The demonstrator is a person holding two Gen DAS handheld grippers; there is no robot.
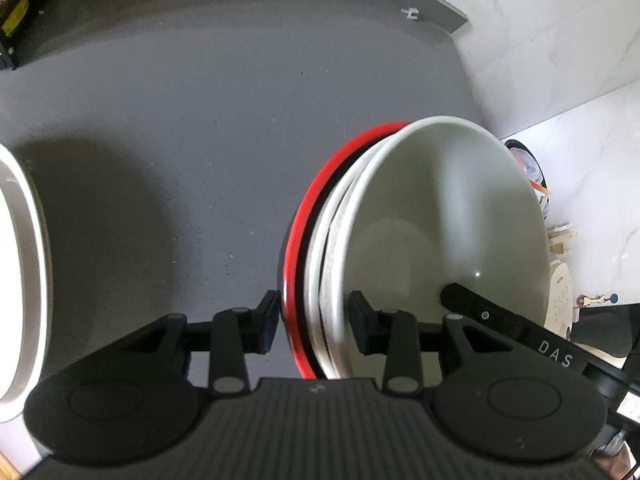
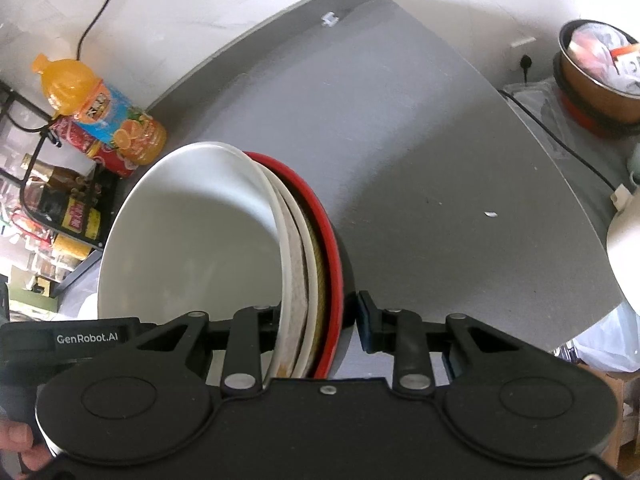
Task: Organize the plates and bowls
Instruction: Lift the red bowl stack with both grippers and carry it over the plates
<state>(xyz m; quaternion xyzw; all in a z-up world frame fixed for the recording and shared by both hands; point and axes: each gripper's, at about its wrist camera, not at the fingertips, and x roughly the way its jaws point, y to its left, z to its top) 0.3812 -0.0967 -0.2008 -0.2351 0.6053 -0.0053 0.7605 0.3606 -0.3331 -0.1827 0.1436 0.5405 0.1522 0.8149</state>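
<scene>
left claw [image 1: 314,322]: jaws clamped on the near rim of a tilted stack of bowls [image 1: 440,216], lifted off the grey counter [image 1: 180,120]. right claw [image 2: 316,326]: jaws clamped on the opposite rim of the same stack. stack order: white bowl [image 2: 192,232] innermost, red-rimmed bowl [image 2: 332,240] outermost. beyond the stack, an orange juice bottle [image 2: 100,108] at the counter's far edge.

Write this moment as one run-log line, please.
held: nested stack, white ceramic bowl over red-rimmed bowl | left tongs: shut on stack rim | right tongs: shut on stack rim | below: grey table
</scene>
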